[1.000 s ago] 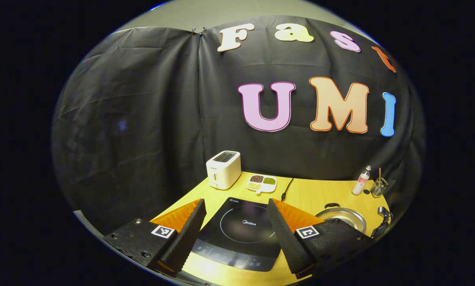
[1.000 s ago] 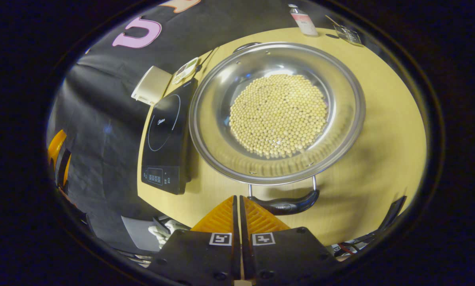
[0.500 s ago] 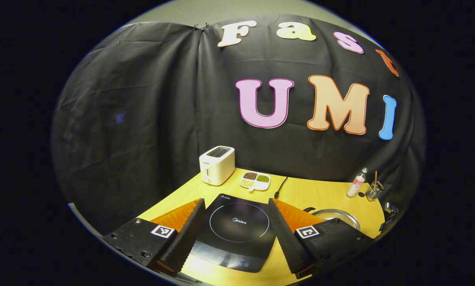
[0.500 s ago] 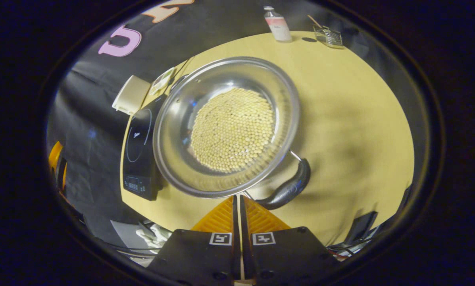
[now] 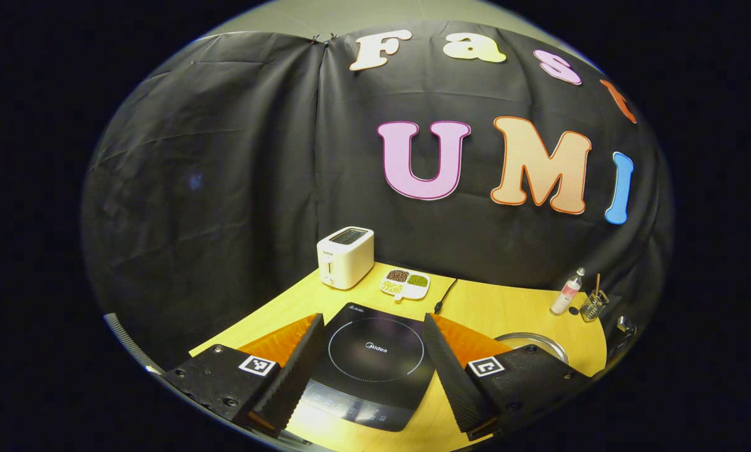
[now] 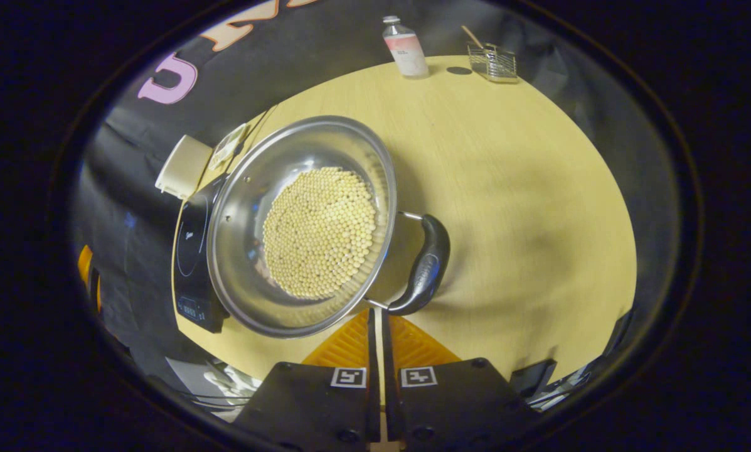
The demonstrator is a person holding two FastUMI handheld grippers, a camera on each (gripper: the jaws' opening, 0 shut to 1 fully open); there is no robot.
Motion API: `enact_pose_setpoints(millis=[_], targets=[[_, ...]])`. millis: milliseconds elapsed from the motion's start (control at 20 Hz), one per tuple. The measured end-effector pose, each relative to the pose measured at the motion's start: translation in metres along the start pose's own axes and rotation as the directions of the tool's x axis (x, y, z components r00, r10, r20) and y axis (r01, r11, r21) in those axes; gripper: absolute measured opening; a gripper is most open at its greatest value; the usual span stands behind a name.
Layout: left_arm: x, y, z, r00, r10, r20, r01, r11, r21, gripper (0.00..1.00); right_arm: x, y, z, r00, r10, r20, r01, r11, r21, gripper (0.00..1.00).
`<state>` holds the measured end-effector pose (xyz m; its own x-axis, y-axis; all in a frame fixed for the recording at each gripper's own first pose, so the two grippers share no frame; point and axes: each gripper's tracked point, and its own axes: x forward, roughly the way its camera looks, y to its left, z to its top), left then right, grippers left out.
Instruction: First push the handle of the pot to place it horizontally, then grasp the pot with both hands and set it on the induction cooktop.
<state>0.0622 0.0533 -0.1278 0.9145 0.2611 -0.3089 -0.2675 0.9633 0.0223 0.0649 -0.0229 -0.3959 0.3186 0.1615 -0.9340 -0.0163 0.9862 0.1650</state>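
The right gripper (image 6: 377, 314), jaws closed and empty, sits at the pot (image 6: 300, 226) handle (image 6: 426, 267); the left gripper (image 5: 372, 361), jaws wide apart, hovers over the cooktop (image 5: 375, 364).

Both tongs (image 5: 372, 351) (image 6: 378, 326) look alike — black bodies with screws, square markers, ribbed orange fingers.

Table (image 6: 507, 163): pot (image 6: 250, 207), cooktop (image 5: 375, 358), toaster (image 5: 345, 256), bottle (image 6: 404, 49).

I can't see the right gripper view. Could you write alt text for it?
A steel pot of pale beans sits on a wooden table, its black handle just ahead of the closed right gripper. An induction cooktop lies beside the pot; a bottle stands at the far edge.
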Motion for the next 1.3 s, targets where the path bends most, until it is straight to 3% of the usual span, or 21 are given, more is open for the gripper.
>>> enact_pose_setpoints(millis=[50, 150, 200, 250, 400, 650, 950, 1000, 1050, 1300], targets=[[-0.001, 0.0, -0.001, 1.0, 0.001, -0.002, -0.001, 1.0, 0.002, 0.96, 0.001, -0.003, 0.005, 1.0, -0.004, 0.006, 0.004, 1.0, -0.002, 0.0], [0.0, -0.003, -0.002, 1.0, 0.001, -0.007, -0.001, 1.0, 0.008, 0.96, 0.002, -0.007, 0.014, 1.0, -0.009, 0.015, 0.009, 1.0, 0.003, 0.06], [0.0, -0.004, -0.003, 1.0, 0.0, -0.011, 0.0, 1.0, 0.01, 0.92, 0.004, -0.009, 0.019, 1.0, -0.011, 0.02, 0.01, 1.0, 0.004, 0.06], [0.0, -0.006, -0.005, 1.0, -0.001, -0.015, 0.002, 1.0, 0.012, 0.96, 0.004, -0.012, 0.022, 1.0, -0.015, 0.026, 0.015, 1.0, 0.002, 0.06], [0.0, -0.01, -0.009, 1.0, -0.005, -0.03, 0.006, 1.0, 0.022, 0.92, 0.008, -0.019, 0.04, 0.999, -0.026, 0.046, 0.027, 1.0, -0.012, 0.05], [-0.003, -0.012, -0.013, 0.999, 0.007, -0.042, -0.005, 0.999, 0.039, 0.96, 0.013, -0.025, 0.064, 0.997, -0.043, 0.065, 0.047, 0.997, -0.055, 0.05], [-0.006, -0.016, -0.016, 0.998, 0.019, -0.052, -0.017, 0.999, 0.041, 0.96, 0.017, -0.027, 0.078, 0.996, -0.039, 0.076, 0.046, 0.995, -0.086, 0.05], [-0.007, -0.018, -0.016, 0.999, 0.017, -0.049, -0.015, 0.999, 0.041, 0.96, 0.018, -0.026, 0.08, 0.996, -0.038, 0.078, 0.045, 0.995, -0.09, 0.0], [-0.008, -0.02, -0.016, 0.999, 0.013, -0.048, -0.011, 0.999, 0.042, 0.96, 0.018, -0.027, 0.08, 0.996, -0.036, 0.079, 0.044, 0.995, -0.094, 0.05], [-0.011, -0.027, -0.017, 0.999, -0.011, -0.043, 0.014, 0.999, 0.052, 0.96, 0.019, -0.037, 0.068, 0.995, -0.069, 0.072, 0.081, 0.98, -0.184, 0.06]])
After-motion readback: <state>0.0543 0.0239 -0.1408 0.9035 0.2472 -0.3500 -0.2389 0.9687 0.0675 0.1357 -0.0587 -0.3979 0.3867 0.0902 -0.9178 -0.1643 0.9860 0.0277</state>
